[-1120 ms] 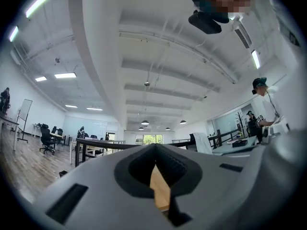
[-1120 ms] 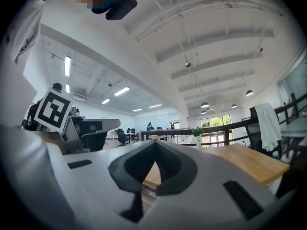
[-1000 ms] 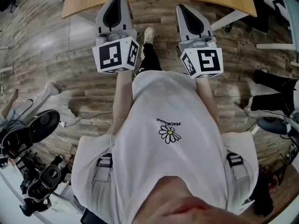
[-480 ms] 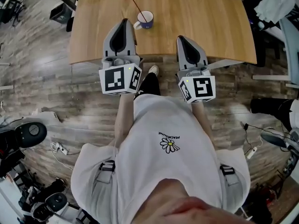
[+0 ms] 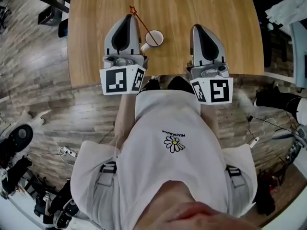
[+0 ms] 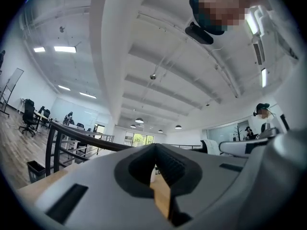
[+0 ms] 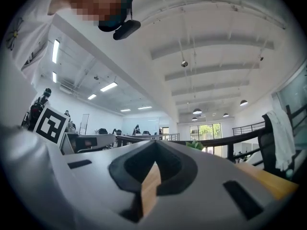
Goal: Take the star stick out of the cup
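Here we go, I'm looking down over the worktop [image 5: 230,28] and nothing of the job is done yet: the star stick [image 5: 139,19] stands in the cup [image 5: 154,38], leaning away up and to the left, its red star poking out past the nose of my left hand-held gripper [image 5: 127,18]. The cup sits on the wood between the two tools, just beside the left one and well apart from the right hand-held gripper [image 5: 201,28]. Left jaws are clenched tip to tip with nothing between them, only bare wood showing through the hollow behind the tips. Right jaws, same story: pressed together and empty. From above, the stick's shaft runs close past the left tip; I'd guess it's clear of it, but this angle won't settle that. So everything is left to do: spread a pair of jaws, get them round the thin shaft above the rim, close, then lift the stick clear without tipping the cup
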The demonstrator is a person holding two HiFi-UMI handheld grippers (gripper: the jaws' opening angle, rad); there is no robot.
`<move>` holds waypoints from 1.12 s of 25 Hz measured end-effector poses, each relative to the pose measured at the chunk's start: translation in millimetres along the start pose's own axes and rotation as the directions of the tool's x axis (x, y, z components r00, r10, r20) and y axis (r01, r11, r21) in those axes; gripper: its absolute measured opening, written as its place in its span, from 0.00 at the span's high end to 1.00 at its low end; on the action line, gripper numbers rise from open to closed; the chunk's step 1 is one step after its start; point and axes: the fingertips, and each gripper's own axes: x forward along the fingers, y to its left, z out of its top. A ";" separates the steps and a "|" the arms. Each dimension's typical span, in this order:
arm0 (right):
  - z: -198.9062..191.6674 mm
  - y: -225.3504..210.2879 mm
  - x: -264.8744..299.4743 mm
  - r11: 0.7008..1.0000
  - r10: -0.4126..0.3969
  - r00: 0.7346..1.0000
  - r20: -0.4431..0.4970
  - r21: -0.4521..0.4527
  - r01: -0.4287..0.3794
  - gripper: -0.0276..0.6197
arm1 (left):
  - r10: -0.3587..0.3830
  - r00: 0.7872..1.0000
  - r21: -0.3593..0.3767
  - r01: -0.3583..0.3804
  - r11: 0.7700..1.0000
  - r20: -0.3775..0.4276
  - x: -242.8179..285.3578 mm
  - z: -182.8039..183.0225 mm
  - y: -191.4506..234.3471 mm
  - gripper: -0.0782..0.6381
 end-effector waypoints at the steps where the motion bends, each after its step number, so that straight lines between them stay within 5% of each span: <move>1: -2.7 -3.2 2.6 1.000 -0.006 1.000 -0.008 -0.003 0.006 0.95 | 0.004 1.000 -0.004 -0.004 1.000 -0.009 4.0 -4.5 1.5 0.87; 18: -15.5 -9.6 33.8 0.994 0.104 0.994 -0.015 0.047 -0.103 0.95 | 0.092 0.996 0.036 -0.092 0.995 0.005 23.2 -4.8 -5.4 0.87; 23: -20.8 -6.7 36.2 0.990 0.123 0.992 -0.022 0.068 -0.121 0.95 | 0.084 0.993 -0.109 -0.093 0.990 -0.081 27.6 -38.6 13.4 0.57; 28: -26.2 4.5 37.8 0.984 0.163 0.986 -0.038 0.083 -0.160 0.95 | 0.120 0.949 -0.245 -0.196 0.950 -0.292 14.2 -121.9 35.7 0.54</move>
